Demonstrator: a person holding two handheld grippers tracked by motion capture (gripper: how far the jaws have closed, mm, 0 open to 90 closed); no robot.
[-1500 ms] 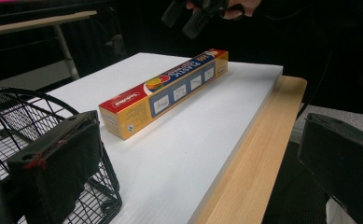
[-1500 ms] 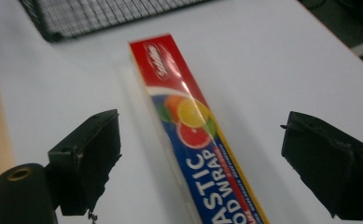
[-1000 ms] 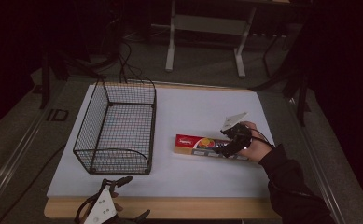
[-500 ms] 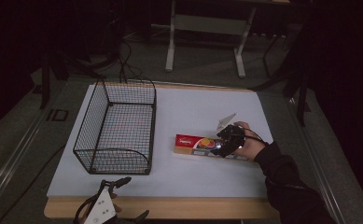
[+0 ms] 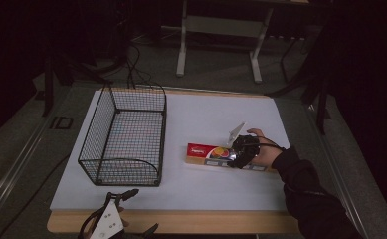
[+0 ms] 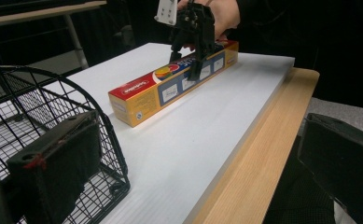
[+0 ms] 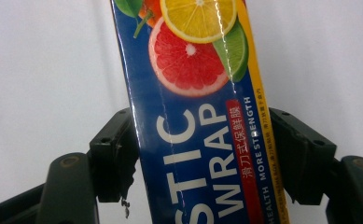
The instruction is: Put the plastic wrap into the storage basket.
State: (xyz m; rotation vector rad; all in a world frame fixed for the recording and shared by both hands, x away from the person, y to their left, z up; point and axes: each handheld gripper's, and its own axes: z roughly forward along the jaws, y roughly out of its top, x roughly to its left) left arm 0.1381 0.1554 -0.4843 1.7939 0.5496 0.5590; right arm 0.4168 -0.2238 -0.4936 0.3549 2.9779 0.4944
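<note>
The right gripper (image 5: 236,158) is down on the long blue, red and yellow cardboard box of plastic wrap (image 5: 206,151), which lies flat on the white tabletop (image 5: 206,114), right of centre and toward the near side. In the right gripper view its two black jaws sit one on either long side of the box (image 7: 202,116), pads touching or all but touching the cardboard, so call it pinching the box across its width. The left gripper view shows the same from the side: the right gripper (image 6: 193,51) straddles the box (image 6: 170,86) past its middle, toward the person's end, and the box bottom rests flat on the table, not yet lifted.

Over on the left stands the black wire mesh basket (image 5: 124,137), upright, open at the top, nothing in it, well apart from the box with bare white table between them. The left gripper (image 5: 109,224) sits at the near edge by the wooden rim, its jaws spread wide with nothing between them, near the basket's corner (image 6: 53,116).

So the grasp looks made or nearly made. My read is that the lift, the carry leftward to the basket and the lowering in are all to come.
</note>
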